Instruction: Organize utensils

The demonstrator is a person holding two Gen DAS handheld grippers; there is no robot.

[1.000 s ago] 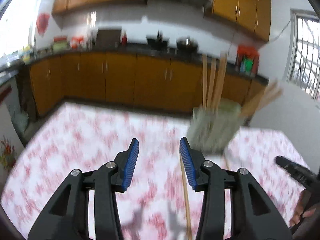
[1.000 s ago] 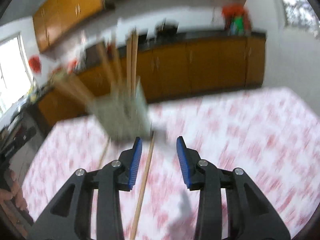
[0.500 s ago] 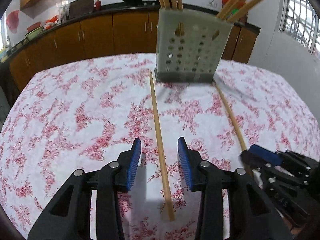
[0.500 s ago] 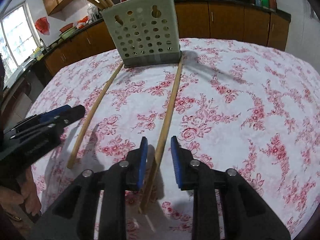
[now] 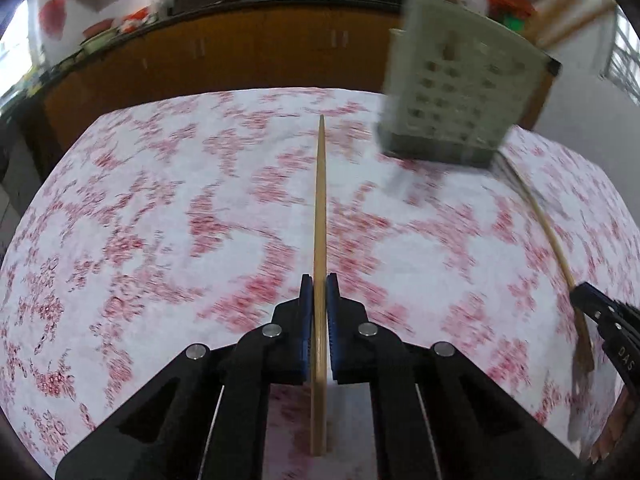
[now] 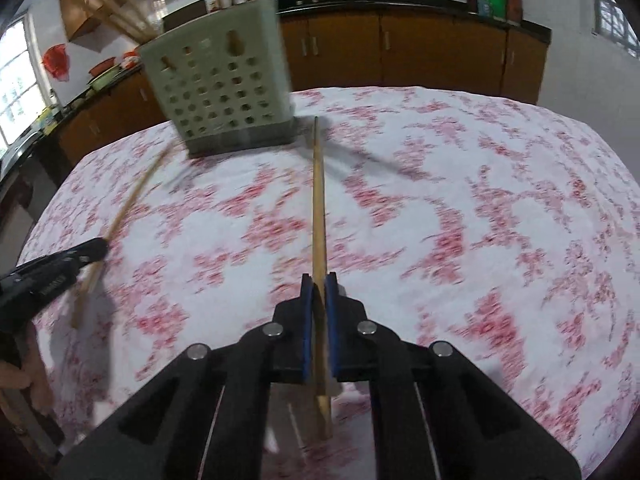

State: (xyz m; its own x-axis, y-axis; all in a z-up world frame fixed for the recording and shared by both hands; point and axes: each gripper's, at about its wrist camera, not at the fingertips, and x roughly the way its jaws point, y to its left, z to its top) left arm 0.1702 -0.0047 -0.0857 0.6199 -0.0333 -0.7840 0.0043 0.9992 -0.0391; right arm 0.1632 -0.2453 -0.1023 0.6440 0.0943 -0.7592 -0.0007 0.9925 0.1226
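Note:
Two long wooden chopsticks lie on the floral tablecloth, pointing toward a pale green perforated utensil holder [image 5: 460, 92] [image 6: 224, 88] with several chopsticks standing in it. In the left wrist view, my left gripper [image 5: 319, 280] is closing onto one chopstick [image 5: 320, 200] near its close end, blue pads pressing its sides. In the right wrist view, my right gripper [image 6: 319, 280] is closing the same way on the other chopstick [image 6: 318, 200]. Each view also catches the other gripper at its edge, right gripper [image 5: 588, 296] and left gripper [image 6: 96, 246], on its own chopstick [image 5: 548, 232] [image 6: 128, 208].
The table, under a white cloth with red flowers [image 5: 160, 200], stretches wide to both sides of the holder. Behind it run orange-brown kitchen cabinets [image 6: 420, 52] under a dark counter with pots. A person's hand [image 6: 24, 380] shows at the left edge.
Both grippers came down to the tabletop and went from open, straddling the chopsticks, to shut on them. The holder now looks closer and blurred.

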